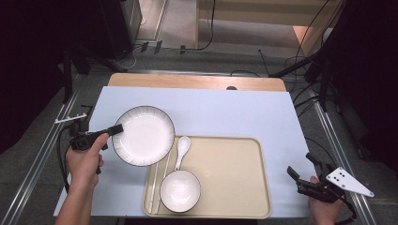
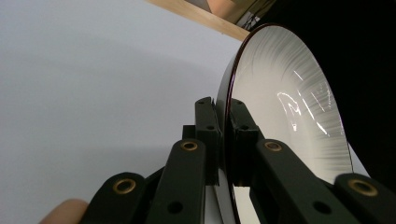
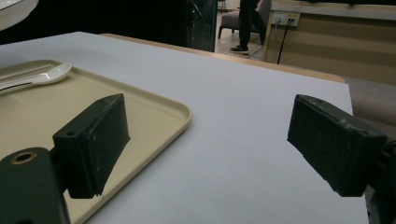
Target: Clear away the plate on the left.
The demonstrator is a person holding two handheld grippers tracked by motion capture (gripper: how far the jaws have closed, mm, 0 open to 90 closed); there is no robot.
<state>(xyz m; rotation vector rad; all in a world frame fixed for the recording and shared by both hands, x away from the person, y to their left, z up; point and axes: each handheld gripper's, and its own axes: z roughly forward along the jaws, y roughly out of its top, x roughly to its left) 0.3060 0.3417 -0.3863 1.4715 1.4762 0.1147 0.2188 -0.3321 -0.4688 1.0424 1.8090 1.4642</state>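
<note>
Left gripper (image 1: 115, 130) fingers clamped on plate (image 1: 145, 136) rim at 9 o'clock; plate overlaps tray (image 1: 244, 178) corner. Right gripper (image 1: 300, 177) fingers apart, empty, at counter's (image 1: 225, 112) 4 o'clock.

Table (image 1: 206, 115): wooden top, bare along the far edge, otherwise covered by a pale lilac-white sheet (image 1: 225, 112). Directly on the sheet: one beige rectangular tray (image 1: 234, 164), set toward the near edge, roughly central. Bare sheet lies beyond the tray and to both sides of it. Near edge of the tray sits close to the sheet's near edge.
</note>
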